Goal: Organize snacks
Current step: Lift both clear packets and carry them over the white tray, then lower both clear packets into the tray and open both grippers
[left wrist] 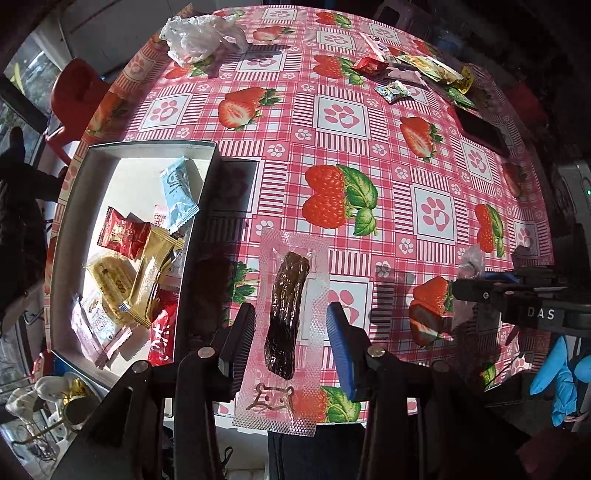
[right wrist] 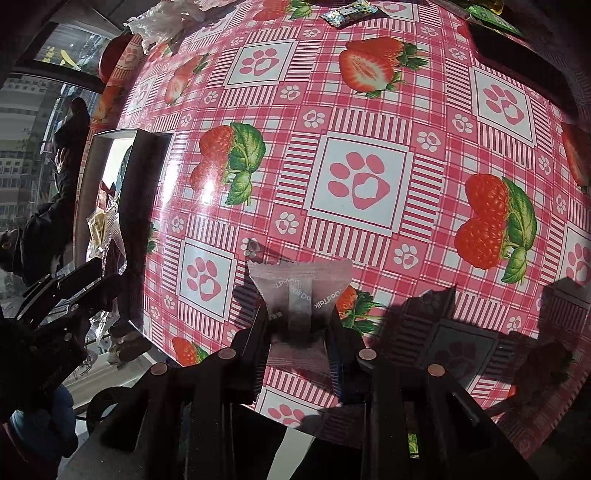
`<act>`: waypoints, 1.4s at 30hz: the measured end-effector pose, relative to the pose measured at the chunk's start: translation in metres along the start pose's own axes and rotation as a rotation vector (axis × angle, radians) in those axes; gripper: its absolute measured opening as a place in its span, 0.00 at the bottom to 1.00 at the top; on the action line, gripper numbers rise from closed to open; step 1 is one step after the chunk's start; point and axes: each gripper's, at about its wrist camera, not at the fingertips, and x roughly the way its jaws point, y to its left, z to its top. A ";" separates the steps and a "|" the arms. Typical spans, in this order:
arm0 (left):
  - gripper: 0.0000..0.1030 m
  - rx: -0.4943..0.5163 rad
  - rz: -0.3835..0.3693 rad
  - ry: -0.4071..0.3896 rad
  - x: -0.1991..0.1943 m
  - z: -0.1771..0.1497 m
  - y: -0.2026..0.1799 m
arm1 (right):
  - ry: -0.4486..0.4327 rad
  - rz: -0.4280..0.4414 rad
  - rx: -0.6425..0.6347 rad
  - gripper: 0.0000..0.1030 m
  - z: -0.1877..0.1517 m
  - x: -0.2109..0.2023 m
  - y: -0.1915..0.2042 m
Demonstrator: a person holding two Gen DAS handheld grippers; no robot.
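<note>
A long clear packet with a dark brown snack strip (left wrist: 286, 314) lies on the strawberry tablecloth (left wrist: 369, 155) at the near edge. My left gripper (left wrist: 291, 325) is open, one finger on each side of the strip, apart from it. My right gripper (right wrist: 297, 332) is shut on a small translucent white snack packet (right wrist: 299, 284) and holds it above the cloth; it also shows in the left wrist view (left wrist: 471, 262). A white box (left wrist: 79, 184) at the left holds several wrapped snacks: blue (left wrist: 177, 195), red (left wrist: 123, 236), yellow (left wrist: 151, 273).
Several loose snack packets (left wrist: 417, 70) lie at the far right of the table. A crumpled white plastic bag (left wrist: 199, 35) lies at the far left. A dark flat object (left wrist: 480, 129) sits near the right edge. A red stool (left wrist: 74, 92) stands beyond the table.
</note>
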 end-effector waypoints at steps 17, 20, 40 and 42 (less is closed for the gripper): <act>0.42 -0.036 0.035 0.042 0.028 0.027 0.186 | -0.018 0.055 -0.103 0.29 0.087 0.050 0.213; 0.46 -0.040 0.035 0.072 0.041 0.025 0.197 | 0.008 0.084 -0.085 0.29 0.099 0.061 0.241; 1.00 -0.123 -0.015 0.236 0.114 0.042 0.216 | 0.089 -0.097 -0.069 0.91 0.095 0.083 0.252; 1.00 -0.096 0.018 0.241 0.117 0.045 0.213 | 0.091 -0.101 -0.057 0.91 0.093 0.082 0.247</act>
